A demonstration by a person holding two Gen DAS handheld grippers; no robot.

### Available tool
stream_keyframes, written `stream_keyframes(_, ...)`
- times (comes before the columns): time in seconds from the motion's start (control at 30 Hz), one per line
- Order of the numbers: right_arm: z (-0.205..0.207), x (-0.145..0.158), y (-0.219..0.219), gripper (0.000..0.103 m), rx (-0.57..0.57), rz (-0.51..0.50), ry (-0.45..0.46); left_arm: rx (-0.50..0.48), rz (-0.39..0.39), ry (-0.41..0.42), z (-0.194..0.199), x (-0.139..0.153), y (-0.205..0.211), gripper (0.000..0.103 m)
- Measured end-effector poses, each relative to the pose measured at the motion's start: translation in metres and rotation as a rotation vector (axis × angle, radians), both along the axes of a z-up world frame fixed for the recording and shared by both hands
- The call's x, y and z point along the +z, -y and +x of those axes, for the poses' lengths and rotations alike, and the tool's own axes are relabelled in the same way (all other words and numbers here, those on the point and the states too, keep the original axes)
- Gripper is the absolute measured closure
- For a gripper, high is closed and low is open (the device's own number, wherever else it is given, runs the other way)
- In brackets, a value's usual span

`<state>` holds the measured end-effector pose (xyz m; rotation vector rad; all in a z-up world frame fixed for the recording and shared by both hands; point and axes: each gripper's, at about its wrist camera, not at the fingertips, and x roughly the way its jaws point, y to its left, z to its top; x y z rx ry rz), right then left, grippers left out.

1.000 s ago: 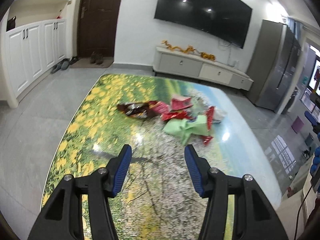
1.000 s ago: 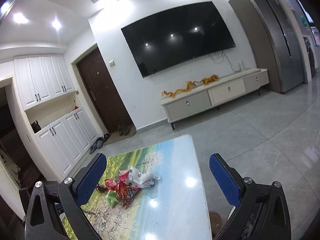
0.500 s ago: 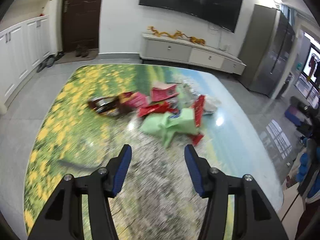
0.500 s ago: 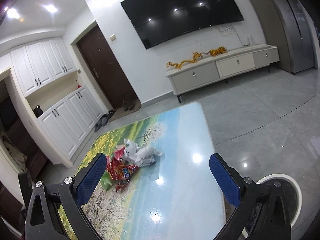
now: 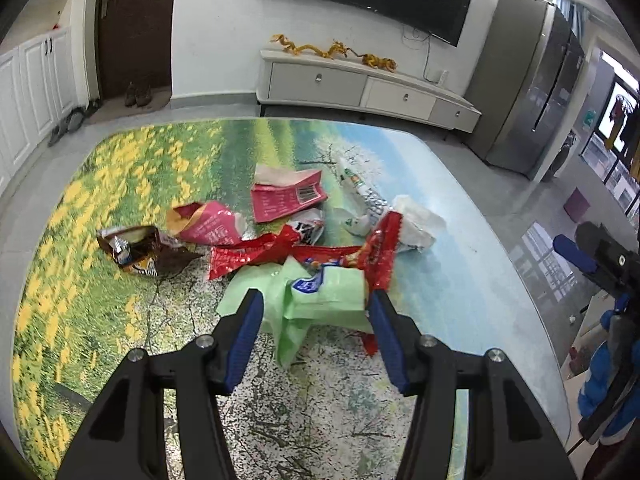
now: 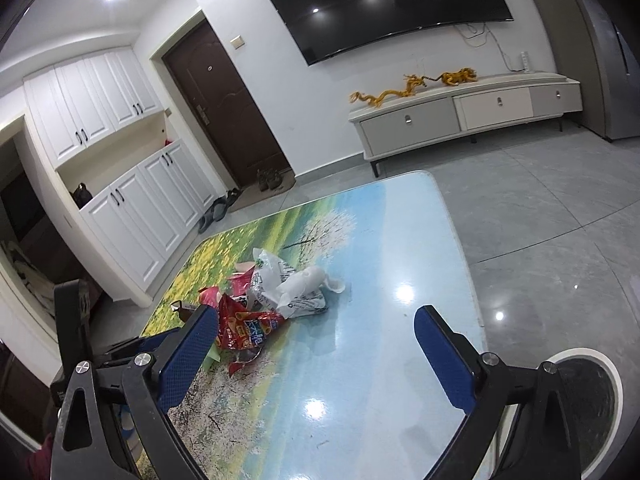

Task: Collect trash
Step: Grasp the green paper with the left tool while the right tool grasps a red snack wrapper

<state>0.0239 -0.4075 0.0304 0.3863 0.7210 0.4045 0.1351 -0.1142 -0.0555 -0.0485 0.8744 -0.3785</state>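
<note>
A heap of trash lies mid-table: a light green bag (image 5: 320, 296), red wrappers (image 5: 256, 254), a pink packet (image 5: 286, 200), a brown wrapper (image 5: 134, 250) and white plastic (image 5: 414, 222). My left gripper (image 5: 316, 316) is open, its fingers either side of the green bag's near edge, just above the table. My right gripper (image 6: 316, 332) is open and empty, over the table's right part; the heap (image 6: 264, 304) sits by its left finger. The right gripper also shows at the right edge of the left wrist view (image 5: 592, 260).
The table (image 5: 460, 280) has a glossy landscape print. A round white-rimmed bin (image 6: 580, 396) stands on the floor at the table's right side. A TV cabinet (image 6: 460, 116), door, white cupboards and a fridge line the walls.
My left gripper has moved forward and down onto the heap until its fingers flank the green bag. My right gripper has tilted down toward the table, bringing the bin into view.
</note>
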Motion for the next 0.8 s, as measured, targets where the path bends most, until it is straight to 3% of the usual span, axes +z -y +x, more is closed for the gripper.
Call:
stream_keyframes(0.1,0.006,-0.002,-0.011,0.004,0.03,0.0,-0.003,0.019,-0.016,-0.009,0.002,-0.003,-0.009,0.052)
stream_keyframes(0.17,0.01,-0.004,-0.021,0.004,0.055,0.0,-0.009,0.024,-0.025,-0.014,0.002,-0.004,-0.014,0.06)
stream_keyframes(0.23,0.014,-0.006,-0.032,0.005,0.081,-0.002,-0.015,0.027,-0.037,-0.027,0.001,-0.006,-0.02,0.075)
stream_keyframes(0.43,0.022,-0.012,-0.08,0.006,0.184,-0.037,-0.037,0.045,-0.035,-0.04,-0.006,-0.012,-0.034,0.094)
stream_keyframes(0.6,0.031,-0.021,-0.115,0.01,0.23,-0.084,-0.068,0.05,-0.041,-0.027,-0.016,-0.013,-0.047,0.101)
stream_keyframes(0.8,0.043,-0.027,-0.133,0.025,0.19,-0.143,-0.1,0.071,-0.062,-0.023,-0.029,-0.014,-0.063,0.101)
